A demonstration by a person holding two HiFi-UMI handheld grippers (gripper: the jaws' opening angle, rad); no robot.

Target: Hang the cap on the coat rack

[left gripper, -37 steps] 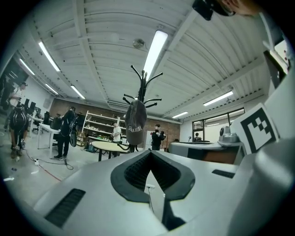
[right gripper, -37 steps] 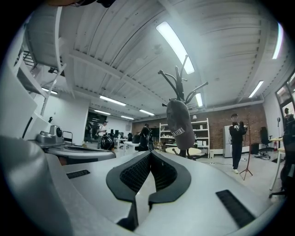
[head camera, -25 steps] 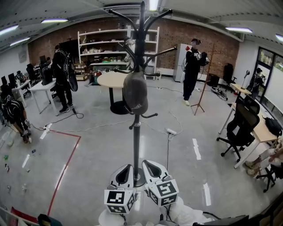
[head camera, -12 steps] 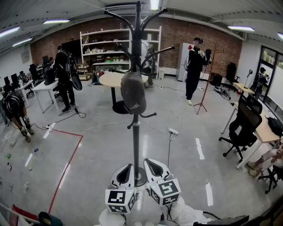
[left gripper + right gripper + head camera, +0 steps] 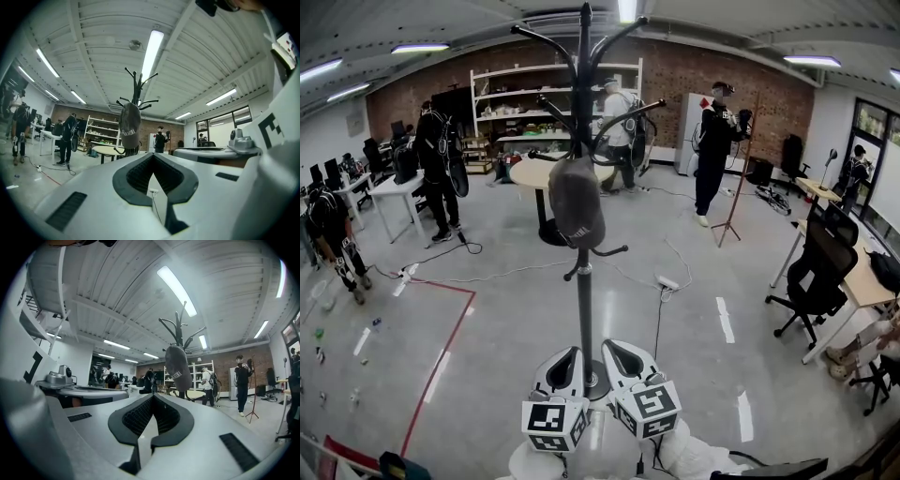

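The cap (image 5: 576, 202) hangs on the coat rack (image 5: 584, 309), a little above the middle of the head view. It is draped from one of the lower hooks, with its long axis running down along the pole. Judged from that, the hanging itself looks done — what is left is to back away cleanly.

Both grippers sit side by side at the bottom centre of the head view, pointing toward the rack. The left gripper (image 5: 570, 361) has its jaws together with nothing between them. The right gripper (image 5: 617, 354) is the same, pads meeting and empty.

The cap lies ahead of and above both sets of jaws, well apart from them. In the left gripper view it shows just left of the jaw line at upper centre, and in the right gripper view just right of it. The rack therefore stands between the two — neither hand is clearly nearer. The foot of the pole is near the jaw tips, so a careless withdrawal could nudge the rack.
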